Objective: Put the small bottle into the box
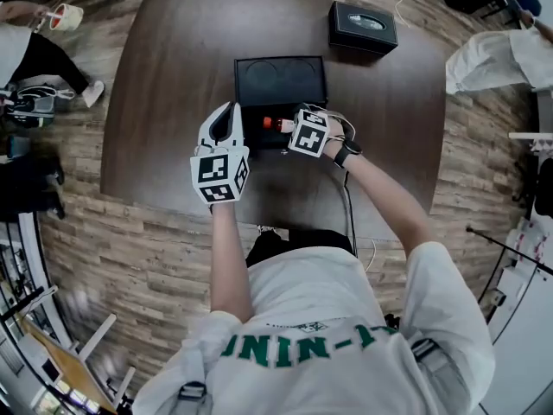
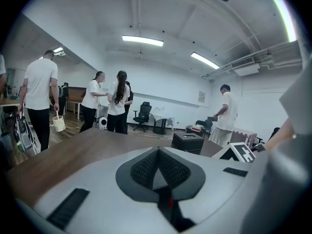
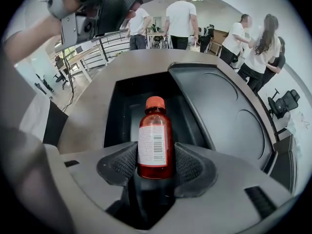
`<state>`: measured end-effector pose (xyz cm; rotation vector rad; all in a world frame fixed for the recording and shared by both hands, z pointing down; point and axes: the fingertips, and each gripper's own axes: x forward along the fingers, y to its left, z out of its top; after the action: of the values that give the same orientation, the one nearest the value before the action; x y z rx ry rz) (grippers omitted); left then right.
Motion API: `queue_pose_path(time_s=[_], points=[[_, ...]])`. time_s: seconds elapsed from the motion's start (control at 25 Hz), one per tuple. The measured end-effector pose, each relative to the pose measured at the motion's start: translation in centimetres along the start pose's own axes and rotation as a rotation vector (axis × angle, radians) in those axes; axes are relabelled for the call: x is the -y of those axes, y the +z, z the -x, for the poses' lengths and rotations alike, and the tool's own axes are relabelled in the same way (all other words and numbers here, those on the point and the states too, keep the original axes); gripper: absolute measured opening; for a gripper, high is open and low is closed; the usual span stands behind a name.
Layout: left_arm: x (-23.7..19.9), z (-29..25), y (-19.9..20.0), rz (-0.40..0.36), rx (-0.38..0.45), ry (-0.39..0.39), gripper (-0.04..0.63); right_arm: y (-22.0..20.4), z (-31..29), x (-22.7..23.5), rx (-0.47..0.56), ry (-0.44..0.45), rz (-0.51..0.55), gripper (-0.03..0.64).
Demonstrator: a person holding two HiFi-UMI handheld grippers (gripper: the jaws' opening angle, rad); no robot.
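Observation:
The small bottle [image 1: 273, 124] [image 3: 155, 141] is amber with a red cap and a white barcode label. My right gripper [image 1: 285, 124] [image 3: 155, 165] is shut on its lower body, and it lies cap-forward over the open black box [image 1: 256, 138] [image 3: 113, 112]. The box's lid [image 1: 281, 79] [image 3: 229, 116] lies folded back beyond the cavity, showing round recesses. My left gripper [image 1: 226, 116] [image 2: 158, 168] is shut on nothing and hovers just left of the box, its jaws pointing out across the room.
The box sits mid-way on a dark brown table [image 1: 173, 76]. A second, closed black box [image 1: 363, 26] [image 2: 187, 143] stands at the far right corner. Several people [image 2: 117, 101] stand beyond the table, one carrying a pail [image 2: 58, 123]. A cable [image 1: 348, 206] runs off the near edge.

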<state>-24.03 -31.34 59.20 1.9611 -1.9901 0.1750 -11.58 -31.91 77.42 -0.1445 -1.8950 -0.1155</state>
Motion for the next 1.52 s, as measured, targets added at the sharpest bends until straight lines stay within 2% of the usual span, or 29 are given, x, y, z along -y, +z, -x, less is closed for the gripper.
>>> queue_pose_path(time_s=[0.28, 0.44, 0.64, 0.88, 1.24, 1.52], points=[[-0.1, 0.4, -0.4, 0.011, -0.005, 0.001, 0.012, 0.0, -0.6, -0.3, -0.048, 0.016, -0.006, 0.234], [-0.3, 0.7, -0.5, 0.014, -0.006, 0.004, 0.012, 0.4, -0.7, 0.1, -0.023, -0.028, -0.013, 0.239], [-0.3, 1.0, -0.5, 0.016, -0.003, 0.004, 0.012, 0.7, -0.4, -0.1, 0.014, -0.028, -0.043, 0.298], [0.0, 1.2, -0.2, 0.011, -0.001, -0.006, 0.012, 0.9, 0.6, 0.5, 0.041, -0.060, -0.066, 0.305], [1.3, 2.4, 0.8, -0.005, 0.011, -0.026, 0.012, 0.8, 3.9, 0.7, 0.125, -0.121, -0.143, 0.295], [2.7, 3.9, 2.1, -0.015, 0.037, -0.051, 0.012, 0.6, 8.2, 0.4, 0.257, -0.197, -0.292, 0.270]])
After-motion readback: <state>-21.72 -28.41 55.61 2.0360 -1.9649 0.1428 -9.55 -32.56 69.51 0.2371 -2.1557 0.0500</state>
